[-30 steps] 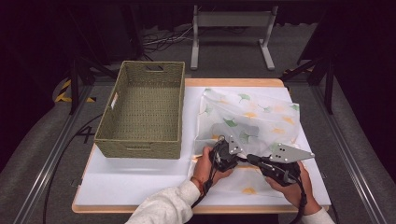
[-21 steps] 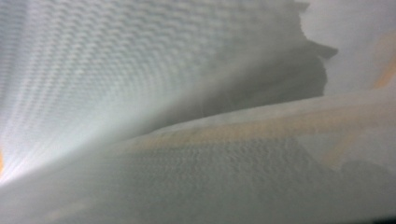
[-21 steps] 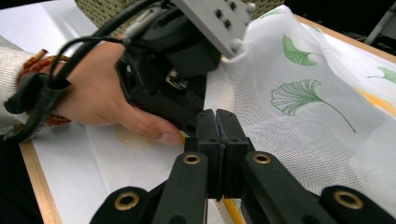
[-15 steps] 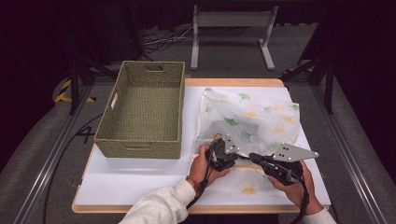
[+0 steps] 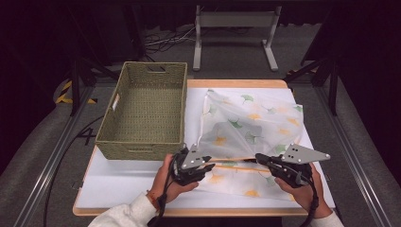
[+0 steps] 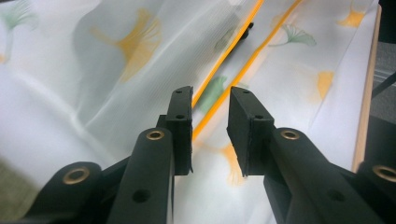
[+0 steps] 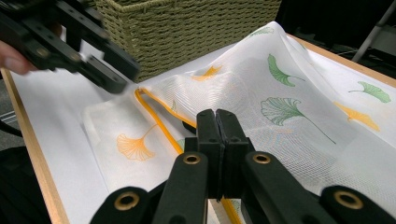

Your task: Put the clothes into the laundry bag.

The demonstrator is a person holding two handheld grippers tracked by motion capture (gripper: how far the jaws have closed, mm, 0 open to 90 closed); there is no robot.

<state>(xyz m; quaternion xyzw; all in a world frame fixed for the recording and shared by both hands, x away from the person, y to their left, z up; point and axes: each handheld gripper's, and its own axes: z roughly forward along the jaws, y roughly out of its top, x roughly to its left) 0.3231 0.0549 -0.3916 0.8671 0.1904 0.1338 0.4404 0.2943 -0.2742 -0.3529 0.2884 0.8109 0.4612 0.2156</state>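
Clearly the mesh bag (image 5: 250, 127) is light, limp and slippery; grip its orange zipper edge (image 7: 156, 122). Right gripper (image 5: 263, 160) is clamped on that edge, left gripper (image 6: 210, 100) has just opened, nothing pinched

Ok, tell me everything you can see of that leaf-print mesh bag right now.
The mesh bag is sheer white netting printed with green and orange ginkgo leaves, with an orange-trimmed opening along its near edge. It lies on the white table cover, just right of the woven basket, its upper layer lifted so the mouth gapes. The right gripper is shut at the trim, apparently pinching the upper layer. The left gripper stands open over the trim, its jaws having just opened.
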